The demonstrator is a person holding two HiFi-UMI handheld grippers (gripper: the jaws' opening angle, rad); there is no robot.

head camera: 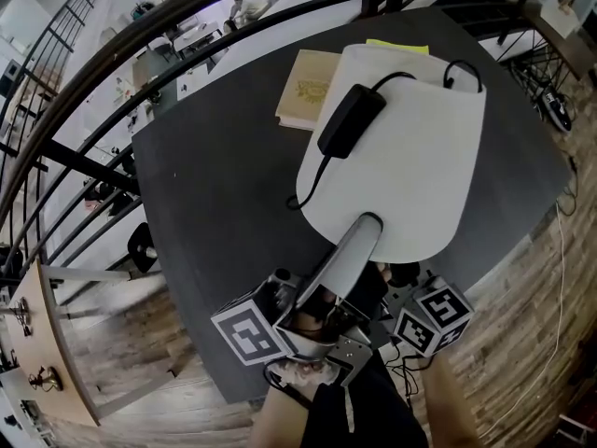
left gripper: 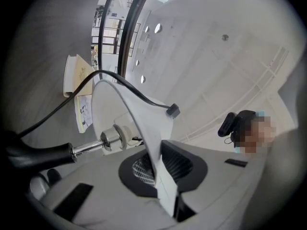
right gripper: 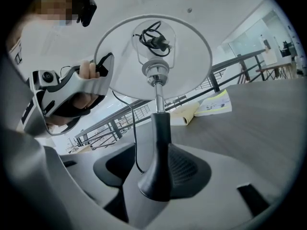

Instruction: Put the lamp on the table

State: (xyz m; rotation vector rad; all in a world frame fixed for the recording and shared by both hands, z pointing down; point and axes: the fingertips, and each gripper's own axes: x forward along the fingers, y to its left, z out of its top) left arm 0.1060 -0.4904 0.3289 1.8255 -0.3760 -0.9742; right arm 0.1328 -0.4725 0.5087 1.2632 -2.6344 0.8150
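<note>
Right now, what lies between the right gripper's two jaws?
The lamp's black stem, with its cord beside it; the right gripper view shows this.

Matt, smooth white lamp shade (head camera: pixel 401 157), cloth or paper, not told apart; glossy polished-metal stem (right gripper: pixel 157 97); matt black plastic base (right gripper: pixel 156 176); dark grey matt counter (head camera: pixel 215 203); paper-covered book (head camera: pixel 308 87); wood-plank floor (head camera: pixel 522 325).
</note>
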